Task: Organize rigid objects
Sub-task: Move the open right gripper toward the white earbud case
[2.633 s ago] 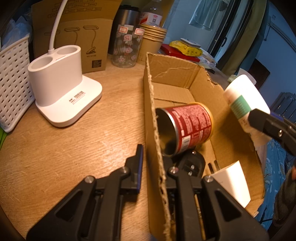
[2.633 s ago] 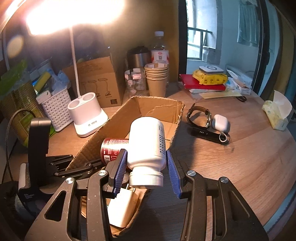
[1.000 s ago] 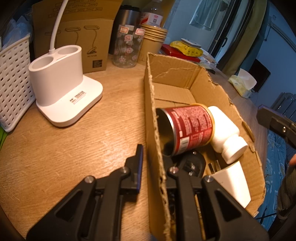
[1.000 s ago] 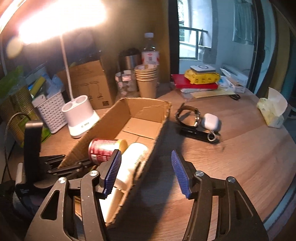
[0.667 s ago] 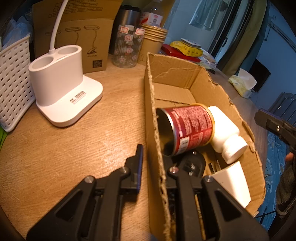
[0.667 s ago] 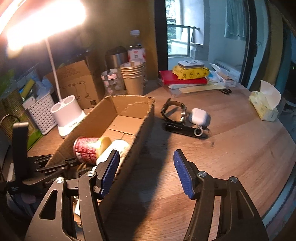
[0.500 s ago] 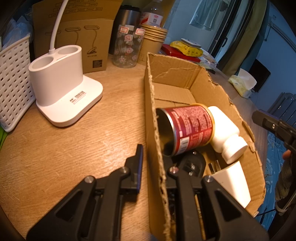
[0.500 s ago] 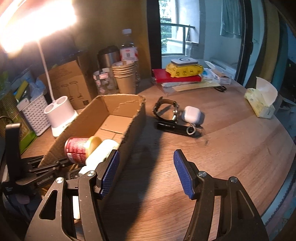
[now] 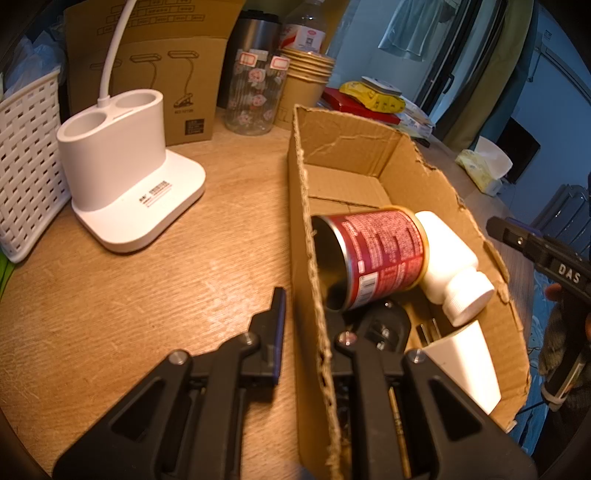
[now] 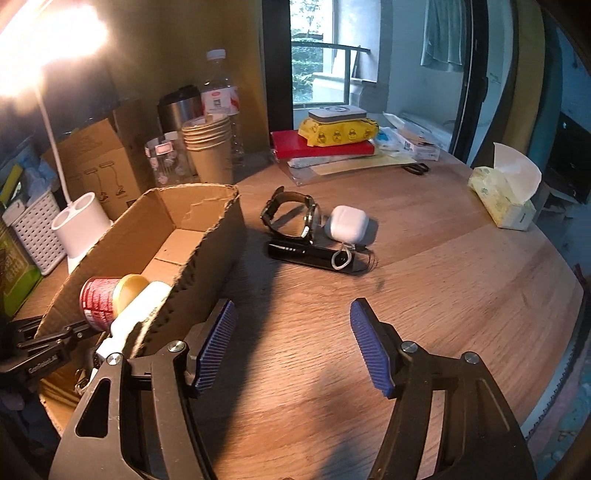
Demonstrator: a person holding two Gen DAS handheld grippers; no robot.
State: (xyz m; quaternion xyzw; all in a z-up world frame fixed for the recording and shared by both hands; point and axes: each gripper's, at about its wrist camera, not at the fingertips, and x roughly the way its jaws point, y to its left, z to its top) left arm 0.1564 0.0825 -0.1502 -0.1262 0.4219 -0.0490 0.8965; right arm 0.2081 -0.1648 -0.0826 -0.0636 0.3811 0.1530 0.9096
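The cardboard box (image 9: 369, 155) holds the red can (image 9: 376, 254) and white bottle (image 9: 450, 258); the wristwatch (image 10: 291, 216), earbuds case (image 10: 349, 221) and black device (image 10: 310, 254) wait outside. The left gripper (image 9: 308, 321) pinches the box wall; the right gripper (image 10: 291, 343) is opening, with nothing between its jaws.

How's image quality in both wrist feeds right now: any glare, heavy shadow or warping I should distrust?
Right wrist view: the lit desk lamp blows out the top-left corner, and the brown cardboard box throws a dark shadow across the wooden table. Left wrist view: evenly lit, no glare; fisheye bends both views' edges.

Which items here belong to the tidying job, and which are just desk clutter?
In the job: cardboard box, red can, white bottle, watch, earbud case, black bar.

Lying about: paper cups, lamp base, tissue pack, white basket.
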